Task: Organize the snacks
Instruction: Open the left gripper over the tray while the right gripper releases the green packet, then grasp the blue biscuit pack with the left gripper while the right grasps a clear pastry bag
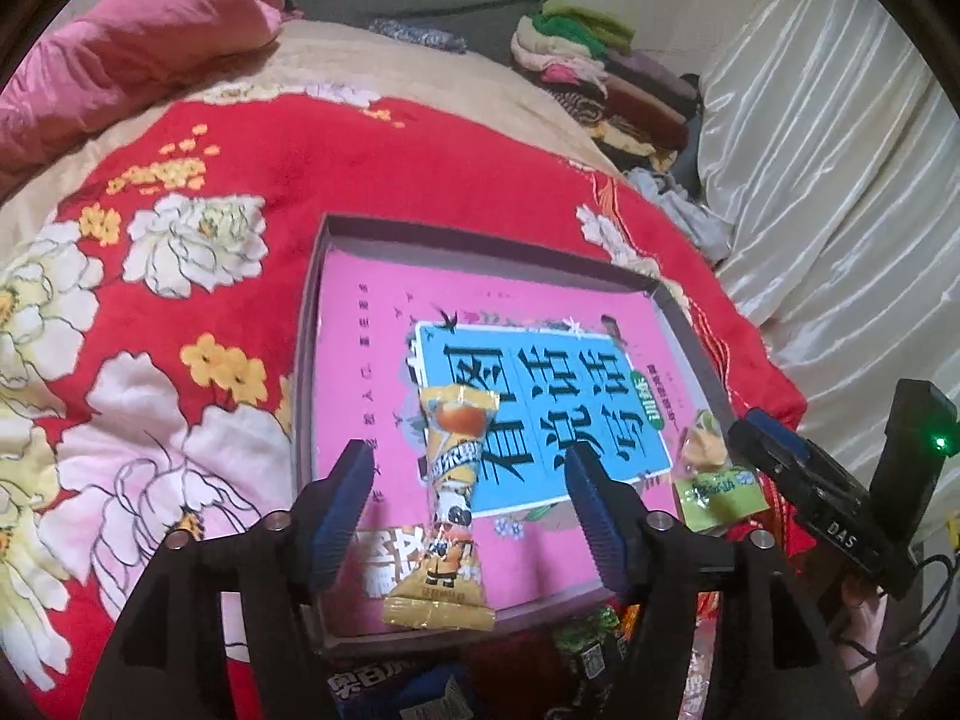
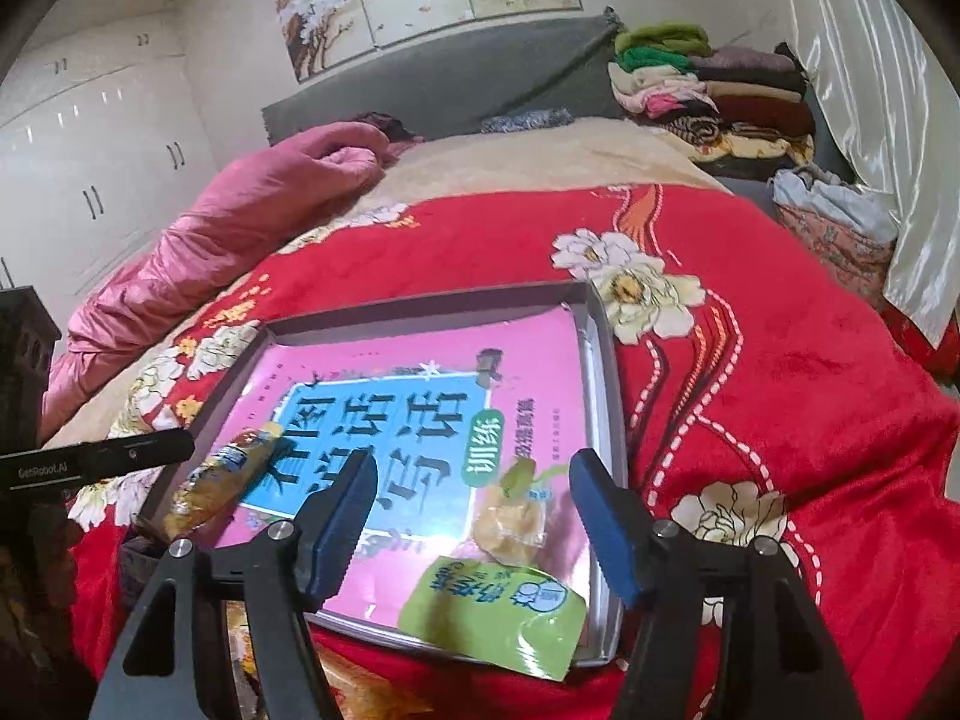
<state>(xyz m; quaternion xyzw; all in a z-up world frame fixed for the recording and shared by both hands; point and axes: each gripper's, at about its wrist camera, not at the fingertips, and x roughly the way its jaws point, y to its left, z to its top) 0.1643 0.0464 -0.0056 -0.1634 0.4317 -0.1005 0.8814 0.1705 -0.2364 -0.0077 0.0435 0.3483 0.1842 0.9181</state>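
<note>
A shallow grey box (image 1: 690, 324) with a pink book (image 1: 372, 324) inside is seen on the red flowered blanket (image 1: 360, 162). The left gripper (image 1: 468, 510) is held with its fingers apart, and the yellow snack packet (image 1: 453, 504) lies between them untouched on the book. The right gripper (image 2: 474, 525) is also spread, with the green snack packet (image 2: 498, 612) lying free at the box's near edge.

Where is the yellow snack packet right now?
In the left wrist view the yellow snack packet lies between the open left gripper fingers, on the pink book in the box, its end over the near rim.
</note>
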